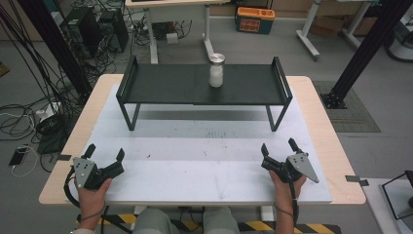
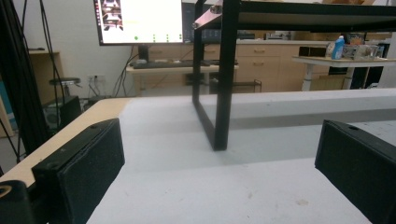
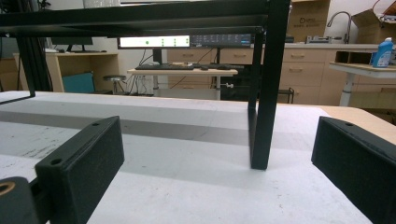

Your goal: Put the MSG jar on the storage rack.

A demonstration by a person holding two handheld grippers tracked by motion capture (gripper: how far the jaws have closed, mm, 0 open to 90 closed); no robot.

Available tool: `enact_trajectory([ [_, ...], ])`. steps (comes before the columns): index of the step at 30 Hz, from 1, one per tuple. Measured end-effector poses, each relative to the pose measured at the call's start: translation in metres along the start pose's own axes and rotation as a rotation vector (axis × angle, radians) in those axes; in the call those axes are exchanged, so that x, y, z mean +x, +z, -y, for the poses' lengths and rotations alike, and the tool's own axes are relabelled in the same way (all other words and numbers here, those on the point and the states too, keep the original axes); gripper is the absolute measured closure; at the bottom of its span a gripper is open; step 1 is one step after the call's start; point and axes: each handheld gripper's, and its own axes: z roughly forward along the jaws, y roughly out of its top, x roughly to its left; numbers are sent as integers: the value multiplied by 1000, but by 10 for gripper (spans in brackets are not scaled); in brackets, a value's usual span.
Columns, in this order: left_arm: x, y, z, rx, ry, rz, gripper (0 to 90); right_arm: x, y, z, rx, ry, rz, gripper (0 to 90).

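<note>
A small glass jar (image 1: 216, 71) with a silver lid and white contents stands upright on the black raised shelf (image 1: 160, 85), a little right of its middle. My left gripper (image 1: 104, 152) rests open near the table's front left, nothing between its jaws. My right gripper (image 1: 278, 146) rests open near the front right, also empty. In the left gripper view the shelf's left leg (image 2: 223, 79) stands ahead between my open jaws. The right gripper view has the shelf's right leg (image 3: 264, 88) ahead of the open jaws.
A white mat (image 1: 204, 161) covers the wooden table (image 1: 321, 112). Black frame posts (image 1: 363, 48) rise at both sides. Cables (image 1: 29, 87) and computer towers (image 1: 95, 27) lie on the floor at left. An orange-lidded box (image 1: 254, 18) sits behind.
</note>
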Motion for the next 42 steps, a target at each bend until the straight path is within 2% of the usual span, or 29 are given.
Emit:
enact_trajectory([
  [42,0,1,-1,7,-1,0,17,0,0,0,0,-6,-5,8],
])
